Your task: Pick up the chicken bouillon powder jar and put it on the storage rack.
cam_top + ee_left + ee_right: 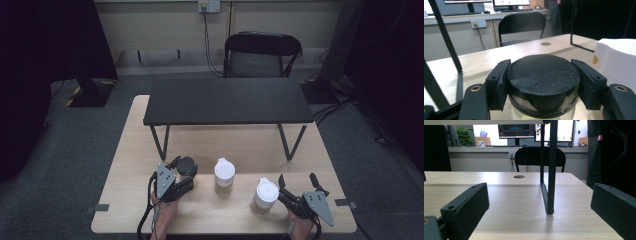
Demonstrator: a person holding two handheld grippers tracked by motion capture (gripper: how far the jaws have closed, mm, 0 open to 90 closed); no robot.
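A glass jar with a black lid stands at the front left of the wooden table. My left gripper is shut on it, one pad on each side of the lid. To its right stand two jars with white lids, one in the middle and one further right. My right gripper rests on the table just right of that second jar, jaws wide apart with only bare tabletop between them.
A low black shelf on thin metal legs spans the back half of the table. A black chair stands beyond the table. A small round hole is set in the tabletop.
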